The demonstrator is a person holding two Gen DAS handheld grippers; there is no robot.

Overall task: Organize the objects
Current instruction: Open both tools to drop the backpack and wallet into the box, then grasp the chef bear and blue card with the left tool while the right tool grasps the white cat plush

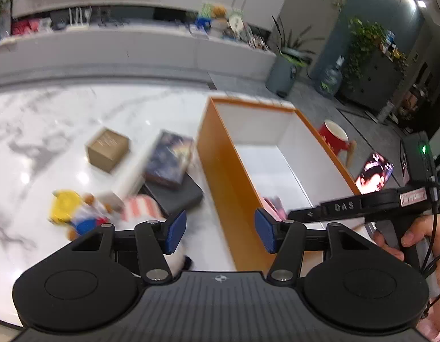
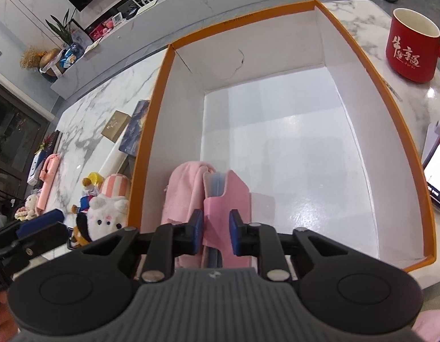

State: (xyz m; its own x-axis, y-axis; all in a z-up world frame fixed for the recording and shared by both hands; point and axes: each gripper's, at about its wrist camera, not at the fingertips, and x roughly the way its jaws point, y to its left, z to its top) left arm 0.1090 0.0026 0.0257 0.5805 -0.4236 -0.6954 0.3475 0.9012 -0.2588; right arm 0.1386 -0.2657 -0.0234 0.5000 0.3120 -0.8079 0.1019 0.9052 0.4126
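Observation:
An orange box with white inside stands on the marble table. My right gripper is inside its near corner, shut on a pink case next to a pink cloth. My left gripper is open and empty, above the box's near left wall. To the left lie a brown box, a dark blue book on a grey box, and plush toys.
A red mug stands right of the box. A lit screen lies at the right edge. A pink bottle and small dolls lie at the table's far left. A long counter runs behind.

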